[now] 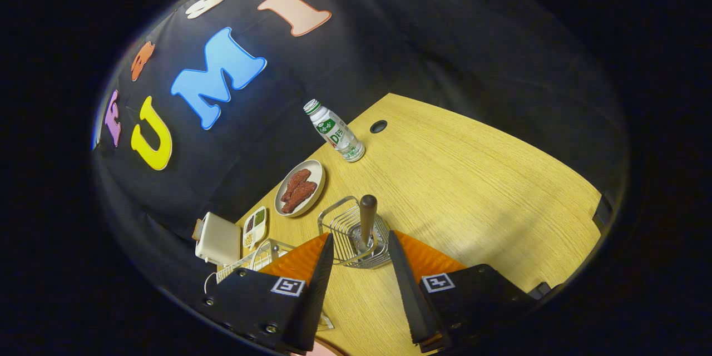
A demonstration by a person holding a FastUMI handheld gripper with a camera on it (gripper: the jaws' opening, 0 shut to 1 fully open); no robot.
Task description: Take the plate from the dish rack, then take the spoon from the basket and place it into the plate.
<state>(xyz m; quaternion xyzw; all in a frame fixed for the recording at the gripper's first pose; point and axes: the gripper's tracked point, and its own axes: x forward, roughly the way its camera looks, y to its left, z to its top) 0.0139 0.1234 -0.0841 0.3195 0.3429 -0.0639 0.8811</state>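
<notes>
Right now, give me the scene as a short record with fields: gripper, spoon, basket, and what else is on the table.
hand-held gripper: open, fingers apart, holding nothing
spoon: handle standing up in the basket, just ahead of the fingers
basket: wire, on the wooden table
beyond basket: dish of brown food, then a bottle
beside basket: dish rack, white box

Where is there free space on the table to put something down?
Bare wood lies beyond the wire basket, past the bottle and cable hole. Crowded: oval plate, snack tray, toaster, white rack. Open gripper faces the basket.
</notes>
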